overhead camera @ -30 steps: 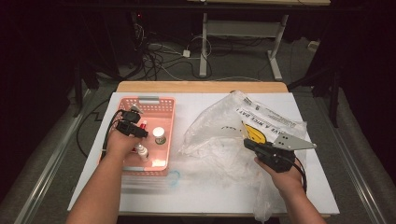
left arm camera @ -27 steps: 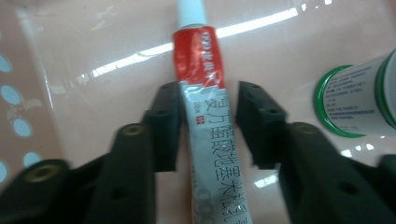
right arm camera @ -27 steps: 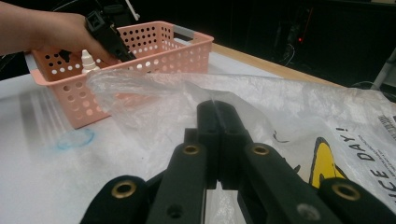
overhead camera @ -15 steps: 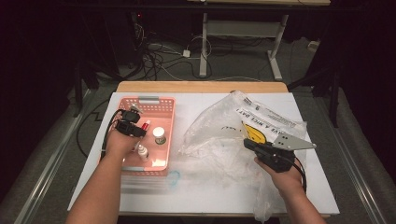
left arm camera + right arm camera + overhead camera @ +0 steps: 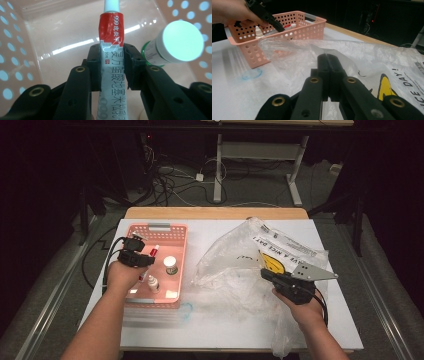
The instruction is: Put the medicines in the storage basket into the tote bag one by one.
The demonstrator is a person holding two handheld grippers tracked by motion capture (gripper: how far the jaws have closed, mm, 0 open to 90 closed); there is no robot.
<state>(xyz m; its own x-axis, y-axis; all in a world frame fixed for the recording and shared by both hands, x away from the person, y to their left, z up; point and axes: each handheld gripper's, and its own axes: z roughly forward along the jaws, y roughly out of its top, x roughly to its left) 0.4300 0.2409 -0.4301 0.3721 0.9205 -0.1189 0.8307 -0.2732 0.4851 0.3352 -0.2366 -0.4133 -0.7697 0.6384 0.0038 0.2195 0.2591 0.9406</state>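
Right now left gripper [image 5: 111,67] is clamped on a red-and-white ointment tube [image 5: 111,50], pads pressing both flat sides, jaws having just been closing onto it; white cap end points to 12 o'clock in the left gripper view. From the high view the left gripper [image 5: 145,259] sits over the pink basket [image 5: 159,227], left half, tube [image 5: 153,252] poking out toward 1 o'clock. Perforated basket walls stand close at 9 and 3 o'clock of the tube, floor bare around 11 o'clock. White-capped jar [image 5: 175,42] lies just beside the tube at 2 o'clock, not touching it; same jar [image 5: 171,265] shows in the high view mid-basket. Small dropper bottle [image 5: 152,282] is at 6 o'clock of the jar, near the front wall.

Right gripper [image 5: 329,72] has its jaws fully together, pinching the clear plastic bag [image 5: 367,57] film at the tips. High view: right gripper [image 5: 267,275] at the bag's near edge, bag [image 5: 235,260] spread from table centre toward 2 o'clock, yellow smiley print [image 5: 274,262] just beyond the jaws. Bag's left edge stops near the basket's right wall, narrow gap between. White table [image 5: 220,320] is open at 6 o'clock, between both forearms; wooden back edge at 12 o'clock.
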